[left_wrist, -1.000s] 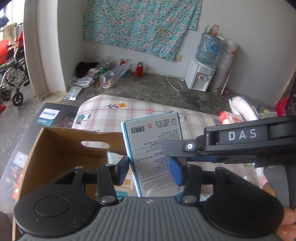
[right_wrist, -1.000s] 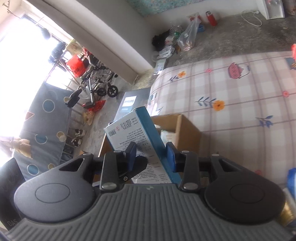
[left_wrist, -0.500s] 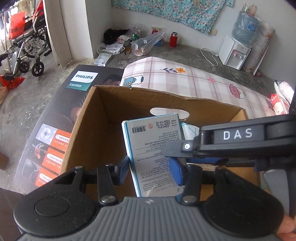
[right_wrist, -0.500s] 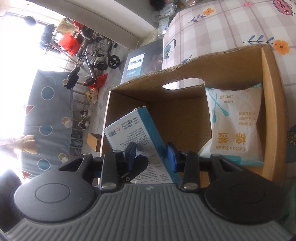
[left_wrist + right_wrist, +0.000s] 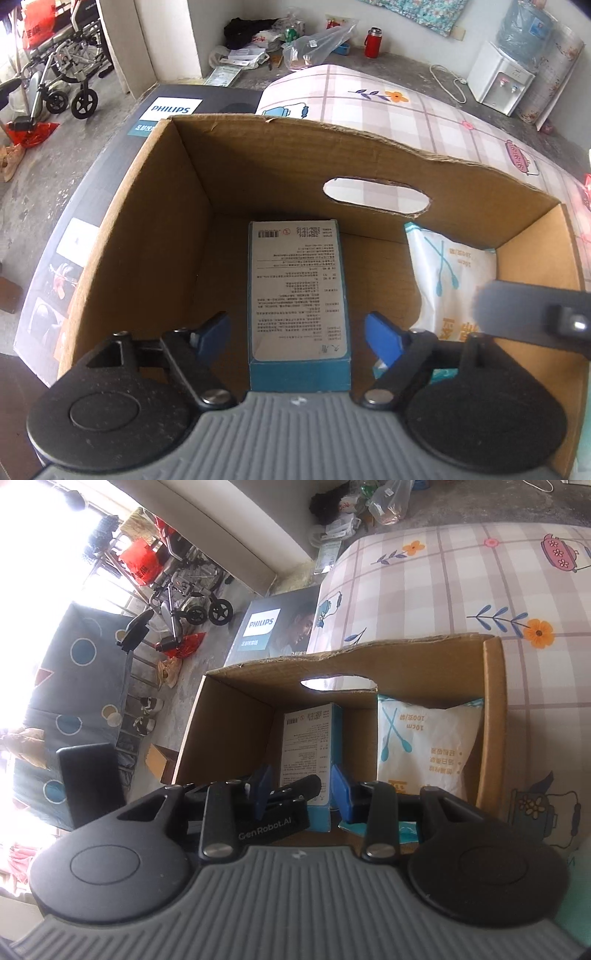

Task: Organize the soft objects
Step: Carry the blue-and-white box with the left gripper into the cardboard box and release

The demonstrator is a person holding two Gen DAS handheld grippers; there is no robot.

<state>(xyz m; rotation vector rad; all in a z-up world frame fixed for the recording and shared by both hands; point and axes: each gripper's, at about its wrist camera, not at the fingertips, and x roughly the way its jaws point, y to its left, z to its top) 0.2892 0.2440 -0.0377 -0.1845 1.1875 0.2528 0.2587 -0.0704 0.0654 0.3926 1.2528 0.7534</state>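
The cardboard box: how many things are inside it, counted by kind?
In the cardboard box:
Blue carton: 1
Cotton swab bag: 1
Total: 2

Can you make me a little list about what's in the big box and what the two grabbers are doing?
container: open brown cardboard box with an oval handle hole, on a checked flowery cloth
item one: blue and white printed carton, lying flat on the box floor, near the middle
item two: white cotton swab bag, on the box's right side
gap: carton and bag do not touch
left gripper: open, blue pads either side of the carton, not touching it
right gripper: open, over the carton's near end
beside the box: dark Philips box
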